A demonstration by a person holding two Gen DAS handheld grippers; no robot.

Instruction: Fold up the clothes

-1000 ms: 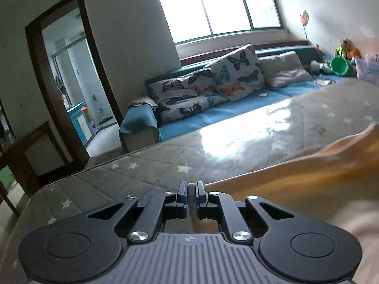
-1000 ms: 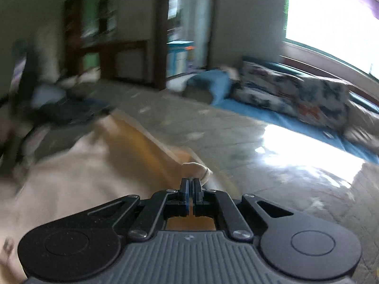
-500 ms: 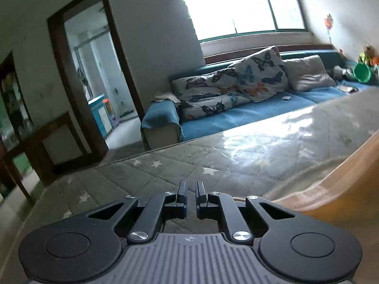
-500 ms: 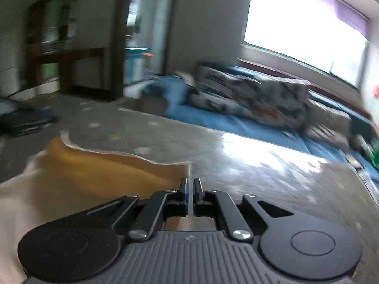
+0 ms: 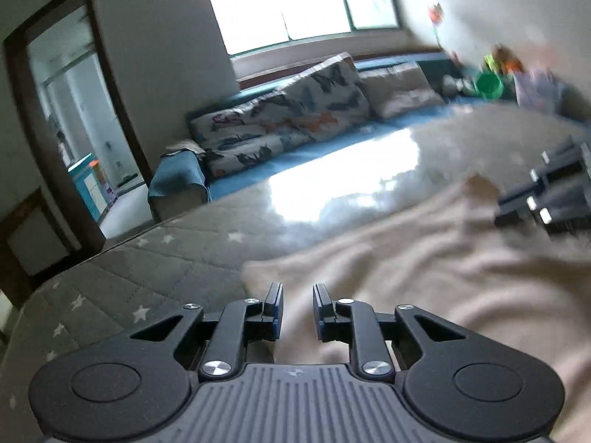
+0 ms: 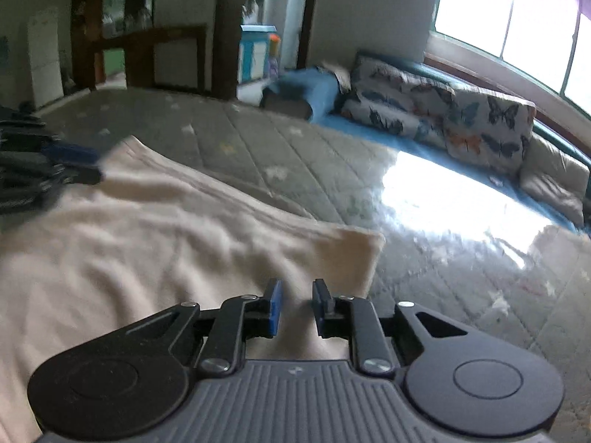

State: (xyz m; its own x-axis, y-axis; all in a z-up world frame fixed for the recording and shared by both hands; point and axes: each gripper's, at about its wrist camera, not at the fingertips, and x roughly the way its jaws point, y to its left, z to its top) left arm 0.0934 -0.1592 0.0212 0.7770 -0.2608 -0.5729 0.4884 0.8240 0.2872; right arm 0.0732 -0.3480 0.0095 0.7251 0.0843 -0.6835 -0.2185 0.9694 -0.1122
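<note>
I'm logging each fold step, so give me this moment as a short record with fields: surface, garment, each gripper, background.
surface: grey quilted mattress with white stars
garment: cream fleece cloth, lying spread on the mattress, far corner flat
left gripper: open, fingers apart over the cloth's near edge, holding nothing
right gripper: open, over the cloth near its corner, holding nothing
background: blue sofa with butterfly-print cushions, bright window

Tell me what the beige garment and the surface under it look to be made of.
Beige garment: looks like a soft, fuzzy knit or fleece, matte, with gentle ripples; blur leaves the weave unclear. Grey surface: quilted fabric with stitched diamond lines and pale stars, apparently under a glossy clear cover, given the bright window glare.
</note>
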